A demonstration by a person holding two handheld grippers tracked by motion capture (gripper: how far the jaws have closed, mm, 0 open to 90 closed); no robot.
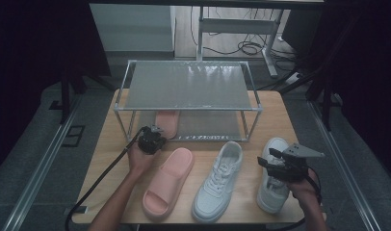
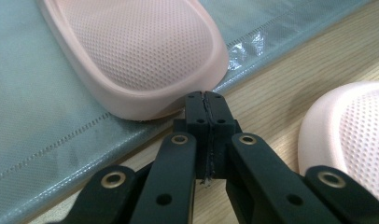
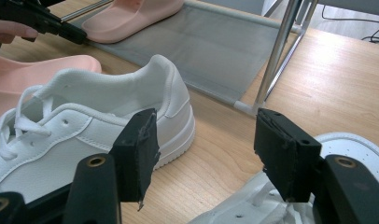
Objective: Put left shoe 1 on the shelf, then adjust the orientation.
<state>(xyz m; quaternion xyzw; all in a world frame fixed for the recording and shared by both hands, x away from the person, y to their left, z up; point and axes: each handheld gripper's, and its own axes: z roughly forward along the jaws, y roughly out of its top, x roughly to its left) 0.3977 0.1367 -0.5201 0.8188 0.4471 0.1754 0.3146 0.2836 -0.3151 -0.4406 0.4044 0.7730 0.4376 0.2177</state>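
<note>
Pink slipper (image 2: 141, 51) on rack shelf (image 2: 33, 126), touching closed, empty left tongs (image 2: 207, 100) tips

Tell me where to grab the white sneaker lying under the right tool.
Grip the white sneaker by its collar wall, coming down from above: the mouth faces up, leaving a thin upright edge. The right tool already hangs open over it, so one pad probably fits inside.
</note>
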